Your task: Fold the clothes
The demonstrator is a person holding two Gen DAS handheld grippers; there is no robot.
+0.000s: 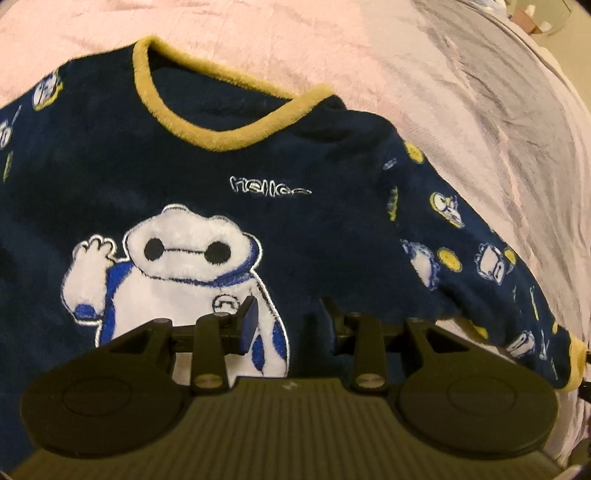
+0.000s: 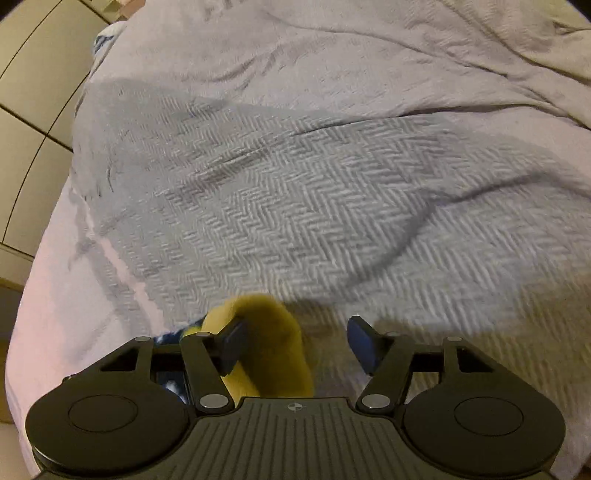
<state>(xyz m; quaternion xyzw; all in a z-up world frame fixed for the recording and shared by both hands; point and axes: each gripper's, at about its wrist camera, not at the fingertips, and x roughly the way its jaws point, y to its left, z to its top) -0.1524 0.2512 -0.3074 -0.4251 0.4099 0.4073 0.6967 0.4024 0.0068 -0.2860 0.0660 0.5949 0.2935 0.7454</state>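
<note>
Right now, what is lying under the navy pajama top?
The navy pajama top lies on a pink blanket, beside a gray herringbone cover. What lies directly beneath the top is hidden by its fabric.

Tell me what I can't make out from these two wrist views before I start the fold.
- Pajama top hem, left wrist view: hidden behind the left claw and its body.
- Its other sleeve, left wrist view: cut off by the left edge.
- Yellow cuff, right wrist view: lies between the open fingers of the right claw; the sleeve behind it is hidden by the claw body.
- Bedspread, right wrist view: near part motion-blurred.
</note>
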